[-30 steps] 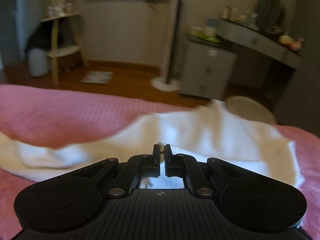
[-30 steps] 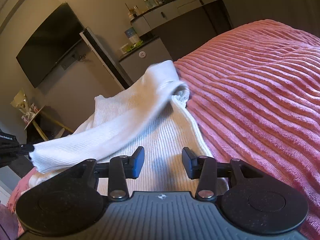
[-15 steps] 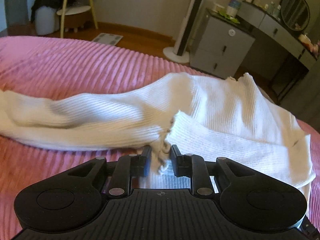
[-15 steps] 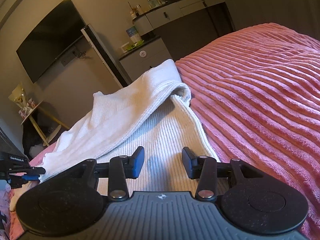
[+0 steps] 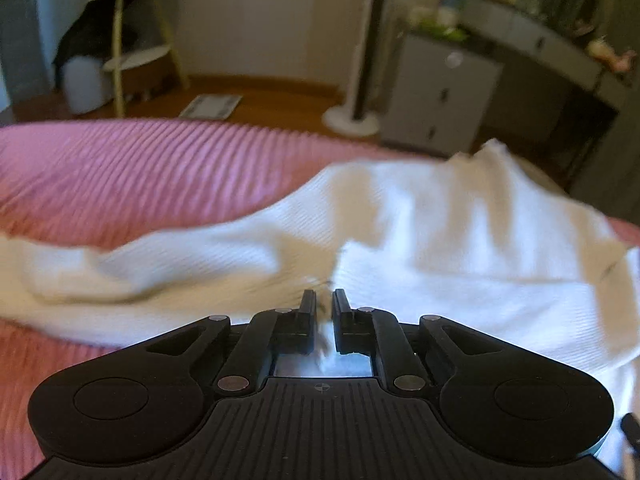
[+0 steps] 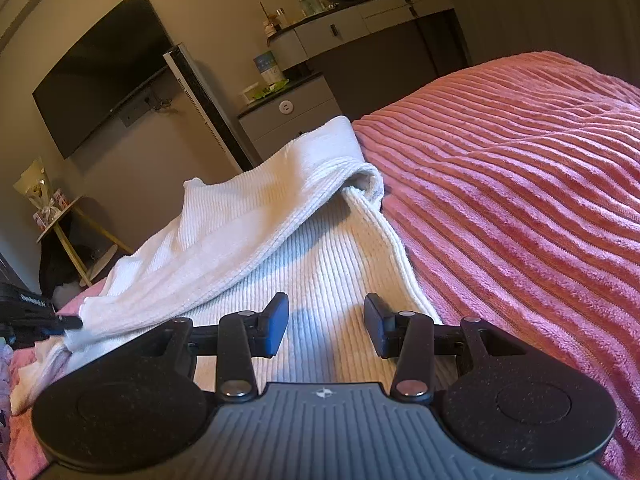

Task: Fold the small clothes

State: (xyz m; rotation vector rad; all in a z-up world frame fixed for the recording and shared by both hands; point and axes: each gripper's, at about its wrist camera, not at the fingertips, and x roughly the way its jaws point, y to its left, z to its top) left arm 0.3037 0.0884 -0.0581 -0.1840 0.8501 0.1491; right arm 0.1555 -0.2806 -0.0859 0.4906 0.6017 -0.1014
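Left gripper (image 5: 324, 304): jaws just closing, nearly together, pinching frayed cuff of one white ribbed sweater (image 5: 460, 248). Right gripper (image 6: 326, 316): jaws parted, nothing gripped, above sweater hem. Sweater sprawled on one pink ribbed bedspread (image 6: 520, 184).

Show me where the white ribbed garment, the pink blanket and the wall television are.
white ribbed garment (image 6: 320, 264): right wrist view, flat ribbed panel ahead of the fingers.
pink blanket (image 6: 520, 200): right wrist view, bare ridged surface right of the garment.
wall television (image 6: 104, 72): right wrist view, middle of the dark screen.
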